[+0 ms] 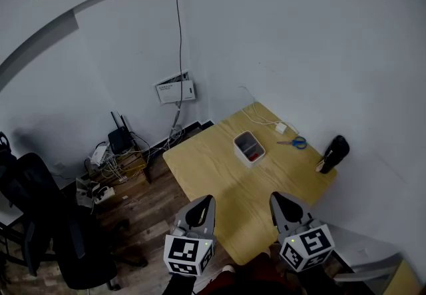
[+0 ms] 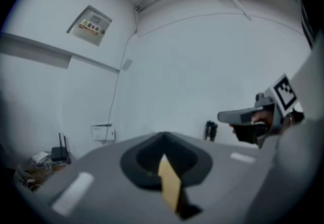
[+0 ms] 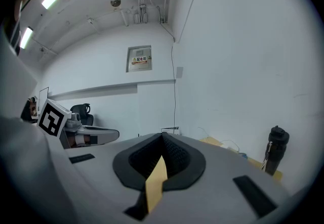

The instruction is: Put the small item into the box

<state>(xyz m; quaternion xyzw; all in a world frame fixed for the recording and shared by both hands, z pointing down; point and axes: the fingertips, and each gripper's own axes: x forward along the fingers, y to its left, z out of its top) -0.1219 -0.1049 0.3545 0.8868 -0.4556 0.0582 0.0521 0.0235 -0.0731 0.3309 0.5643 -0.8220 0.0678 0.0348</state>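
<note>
A small white box point(image 1: 249, 147) stands near the middle of the wooden table point(image 1: 219, 174), with something red inside it. Beyond it lie blue-handled scissors point(image 1: 294, 142) and a small white plug point(image 1: 280, 128) on a cable. Both grippers hover at the table's near edge, well short of the box. My left gripper point(image 1: 205, 206) point(image 2: 163, 135) is shut with nothing between its jaws. My right gripper point(image 1: 279, 202) point(image 3: 163, 135) is shut and empty too. Each gripper view points over the table at the wall, and neither shows the box.
A black bottle point(image 1: 333, 152) point(image 3: 276, 149) stands at the table's right edge by the wall. Left of the table, a router point(image 1: 120, 137) and tangled cables point(image 1: 106, 170) lie on the floor, with a black office chair point(image 1: 40, 214) nearer me. A wall box point(image 1: 174, 90) hangs above.
</note>
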